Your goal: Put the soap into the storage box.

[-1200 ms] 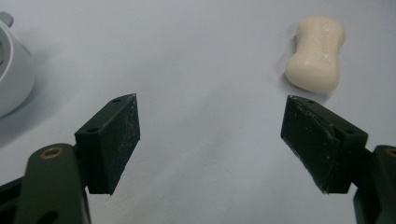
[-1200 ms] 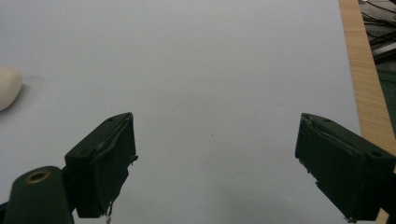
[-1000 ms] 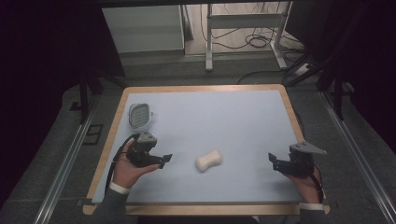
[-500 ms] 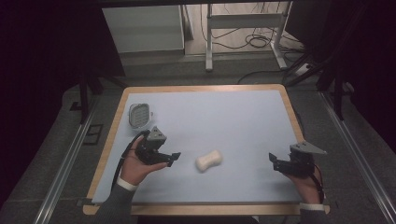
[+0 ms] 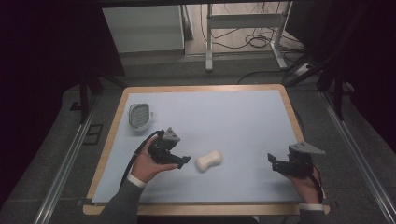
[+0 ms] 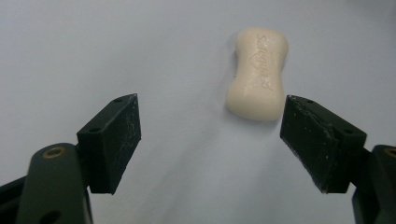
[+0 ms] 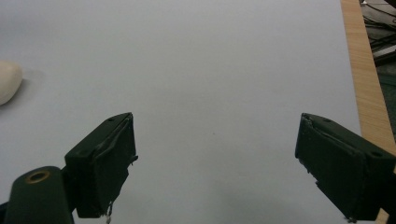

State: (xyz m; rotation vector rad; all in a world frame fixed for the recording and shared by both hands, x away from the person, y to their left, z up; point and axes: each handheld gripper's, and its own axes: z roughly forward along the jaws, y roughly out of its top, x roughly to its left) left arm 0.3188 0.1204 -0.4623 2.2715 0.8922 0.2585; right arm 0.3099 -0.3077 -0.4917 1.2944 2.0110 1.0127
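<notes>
Left gripper (image 6: 210, 140) wide open, empty, just short of soap (image 6: 258, 72): approach step. Next: advance, straddle soap, close. Right gripper (image 7: 215, 163) open, idle.

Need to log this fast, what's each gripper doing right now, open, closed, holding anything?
Left gripper: open, holding nothing, just short of the soap bar.
Right gripper: open, holding nothing, over the blue table surface.

The table (image 5: 243, 116) is bare and wide in the middle and at the back. Nothing lies between the left gripper (image 5: 183, 160) and the soap (image 5: 208, 160). A small dish (image 5: 139, 116) sits near the left edge. The right gripper (image 5: 272, 161) has bare table ahead.
</notes>
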